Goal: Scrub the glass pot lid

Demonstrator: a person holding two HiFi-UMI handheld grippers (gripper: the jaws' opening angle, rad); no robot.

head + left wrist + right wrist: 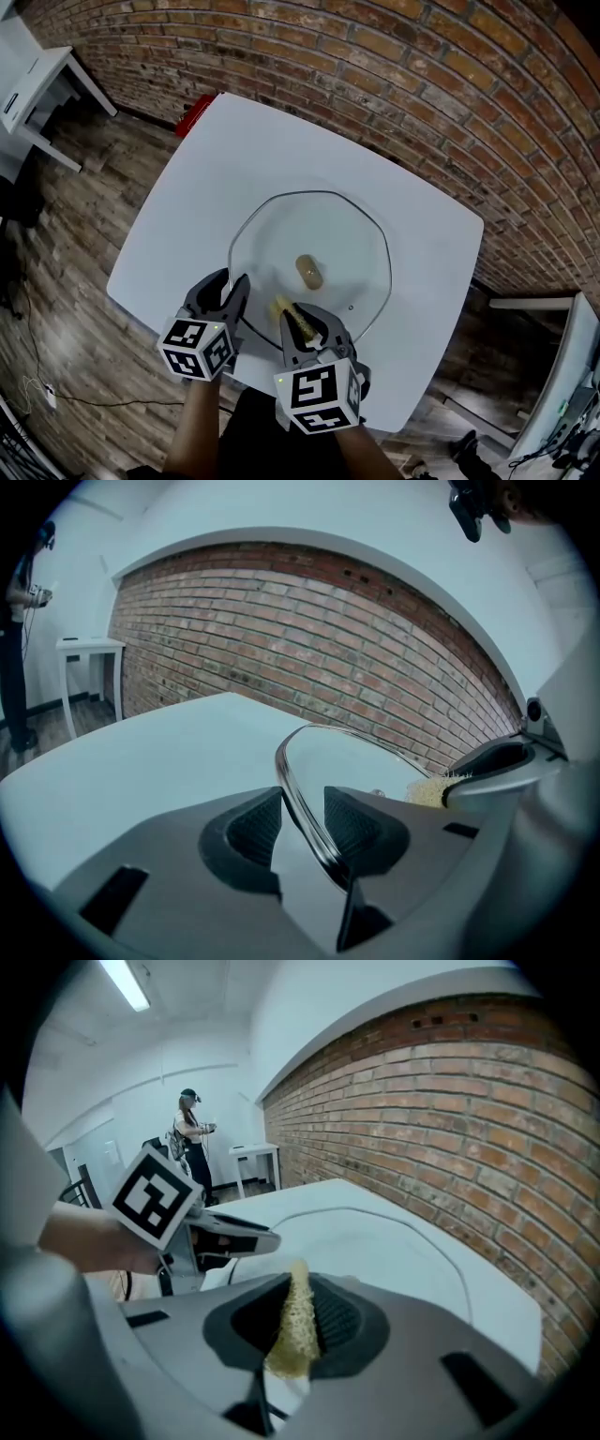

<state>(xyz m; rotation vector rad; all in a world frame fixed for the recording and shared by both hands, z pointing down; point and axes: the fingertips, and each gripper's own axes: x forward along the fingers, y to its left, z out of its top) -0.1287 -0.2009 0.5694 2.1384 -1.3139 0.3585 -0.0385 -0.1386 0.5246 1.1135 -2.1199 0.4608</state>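
Two tongs meet at the near side of a white surface (pixel 178 216). The glass pot lid (pixel 352 234) lies on the surface near its middle, with the brownish knob (pixel 309 272) facing up. The left tongs (pixel 236 289) are clamped on the lid's near-left rim, and the metal edge runs between the pads. The right tongs (pixel 302 326) are closed on a thin yellow scrubbing sponge (pixel 284 307), held on edge over the lid's near part, close to the knob. A brick wall (pixel 394 66) runs behind the surface.
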